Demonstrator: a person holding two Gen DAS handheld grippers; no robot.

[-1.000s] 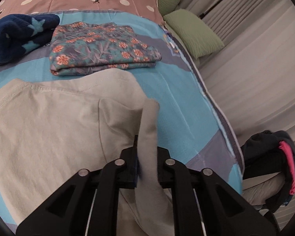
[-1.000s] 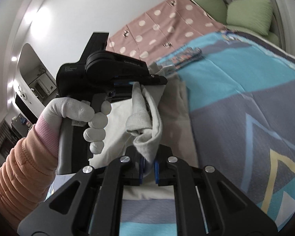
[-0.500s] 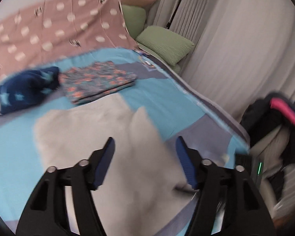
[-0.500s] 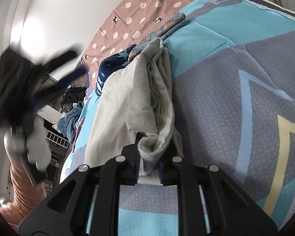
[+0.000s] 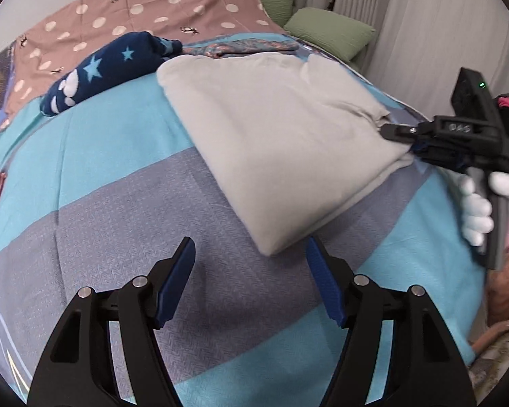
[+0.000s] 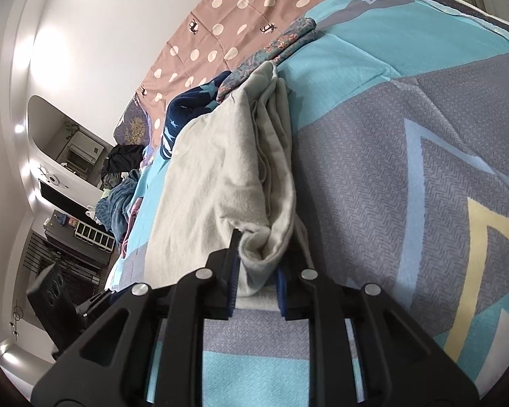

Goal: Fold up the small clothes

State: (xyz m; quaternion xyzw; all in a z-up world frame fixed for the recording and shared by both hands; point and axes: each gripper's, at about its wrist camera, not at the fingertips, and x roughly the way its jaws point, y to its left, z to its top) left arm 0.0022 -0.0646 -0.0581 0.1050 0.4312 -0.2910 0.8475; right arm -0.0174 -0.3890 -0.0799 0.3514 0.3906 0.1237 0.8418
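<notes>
- The left black gripper has its jaws spread wide, holding nothing.
- The right black gripper pinches the folded soft grey cloth on the blue-and-grey bedspread.

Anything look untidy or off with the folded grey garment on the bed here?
Mostly neat: the grey garment lies folded flat on the bedspread. One corner is bunched and lifted where the right gripper pinches it, with loose layers wrinkled along that edge. The left gripper is open, holding nothing.

Ahead of the black, blue-padded left claw lies a pale grey garment. The bedspread is turquoise and grey-blue. Beyond the garment lies a navy, star-printed cloth.
</notes>
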